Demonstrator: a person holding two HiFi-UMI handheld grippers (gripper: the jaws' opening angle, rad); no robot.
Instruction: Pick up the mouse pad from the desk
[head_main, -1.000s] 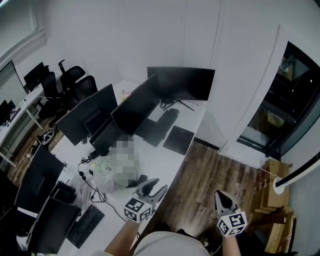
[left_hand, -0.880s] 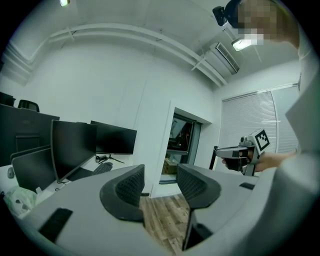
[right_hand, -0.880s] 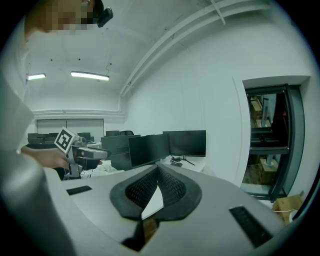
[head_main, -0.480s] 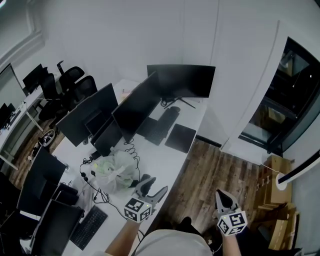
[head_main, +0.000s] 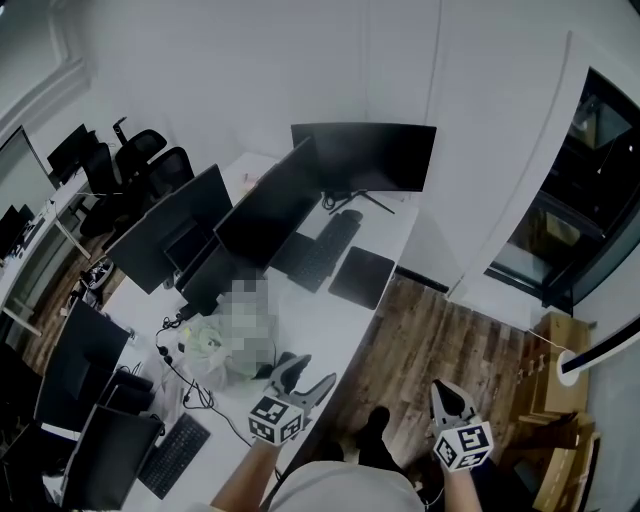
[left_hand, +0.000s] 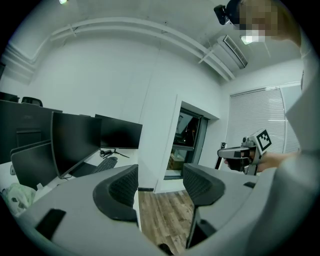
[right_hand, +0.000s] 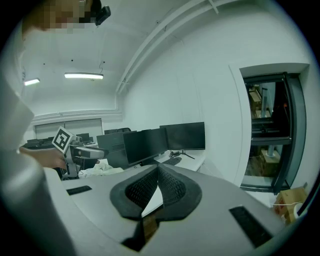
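The mouse pad (head_main: 360, 277) is a dark square lying flat near the right edge of the white desk (head_main: 310, 320), just right of a black keyboard (head_main: 320, 250). My left gripper (head_main: 312, 372) hovers over the desk's near corner, well short of the pad. Its jaws have just been opening, and in the left gripper view the left gripper (left_hand: 160, 182) stands open with only floor between its fingers. My right gripper (head_main: 447, 392) hangs over the wooden floor to the right of the desk. The right gripper view shows this gripper (right_hand: 158, 172) shut on nothing, its tips touching.
Several black monitors (head_main: 270, 205) stand along the desk, with a mouse (head_main: 350, 215) behind the keyboard. A pale plastic bag (head_main: 205, 340), cables and another keyboard (head_main: 170, 455) lie nearer me. Cardboard boxes (head_main: 550, 400) sit at the right, office chairs (head_main: 140, 160) at the far left.
The left gripper's jaws have spread wider apart. Both grippers stay at much the same spots low in the head view. A shoe has come into view on the floor between them.
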